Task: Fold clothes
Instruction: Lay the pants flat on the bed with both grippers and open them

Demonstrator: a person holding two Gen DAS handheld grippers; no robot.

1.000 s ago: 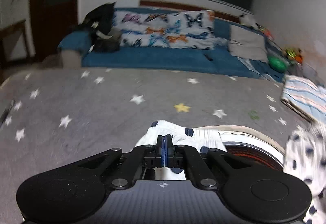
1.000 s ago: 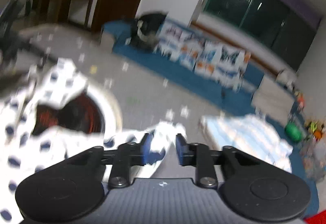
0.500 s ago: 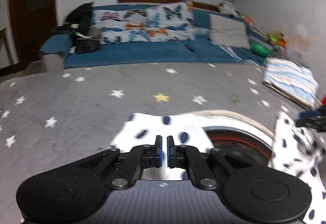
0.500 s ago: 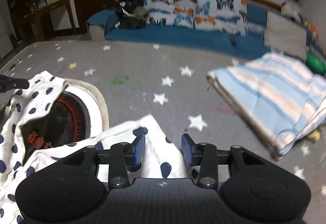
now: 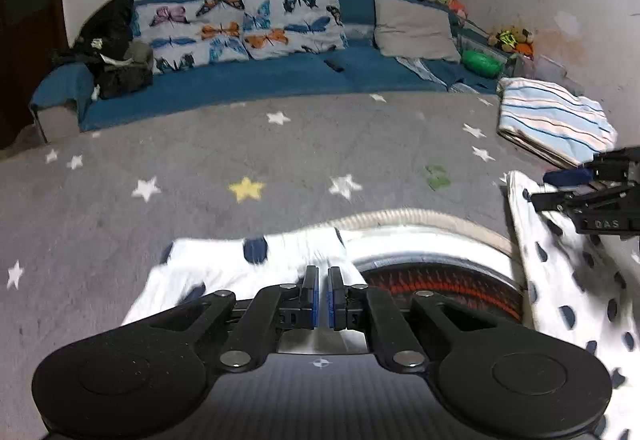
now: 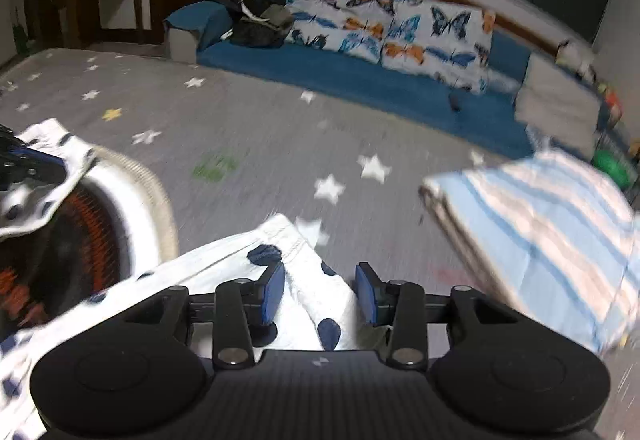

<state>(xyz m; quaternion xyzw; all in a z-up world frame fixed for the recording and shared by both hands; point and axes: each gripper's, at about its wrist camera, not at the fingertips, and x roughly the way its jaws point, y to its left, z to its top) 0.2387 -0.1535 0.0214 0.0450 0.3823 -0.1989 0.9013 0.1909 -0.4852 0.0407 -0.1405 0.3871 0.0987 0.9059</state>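
The white garment with dark blue dots (image 5: 280,260) lies spread on a grey star-patterned carpet (image 5: 200,168), partly draped over a round white-rimmed object (image 5: 420,228) whose dark, orange-marked inside shows between the two cloth flaps; what that object is cannot be made out. The left tool (image 5: 323,276) has its blue pads drawn to a narrow slit over the near edge of the cloth, and whether fabric is pinched there cannot be told, since the tool body hides the contact. The right tool (image 6: 320,280) stands wide apart, a dotted corner of the garment (image 6: 304,280) lying loose between its pads, with the lower part of the cloth cut off by the tool housing. In the left wrist view, the right tool (image 5: 576,184) enters from the frame's edge, only partly visible. A folded blue-striped cloth (image 6: 552,224) sits well apart and smeared by blur. Beyond is a blue couch (image 5: 240,80) with butterfly pillows (image 5: 248,24).
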